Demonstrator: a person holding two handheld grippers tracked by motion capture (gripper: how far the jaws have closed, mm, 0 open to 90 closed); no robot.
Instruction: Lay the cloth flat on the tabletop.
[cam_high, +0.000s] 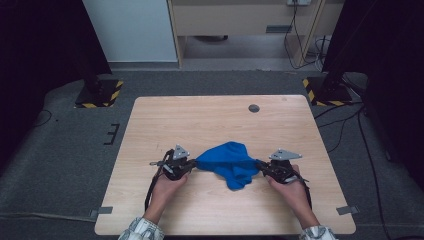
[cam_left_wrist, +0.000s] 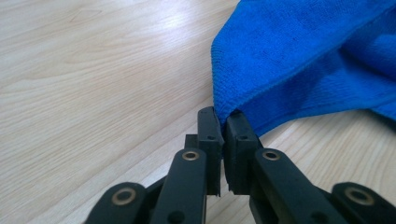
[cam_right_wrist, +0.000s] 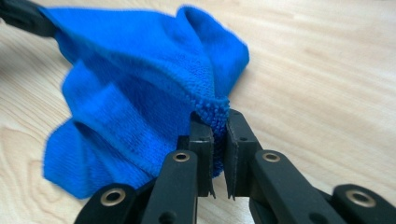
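The blue cloth (cam_high: 229, 162) is crumpled at mid-table (cam_high: 210, 120), pinched at opposite edges. The left gripper (cam_high: 191, 165) is clamped on a hemmed corner (cam_left_wrist: 223, 114); the right gripper (cam_high: 261, 166) is closed on a bunched fold (cam_right_wrist: 215, 114). Both grips are to be kept firm and drawn apart evenly — low, level — until the fabric is flattened.

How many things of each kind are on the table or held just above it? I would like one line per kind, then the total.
Blue cloth: 1
Handheld grippers, each with jaws shut on the cloth: 2 (left gripper, right gripper)
Round dark spot on the wooden table, toward the far edge: 1
Total: 4
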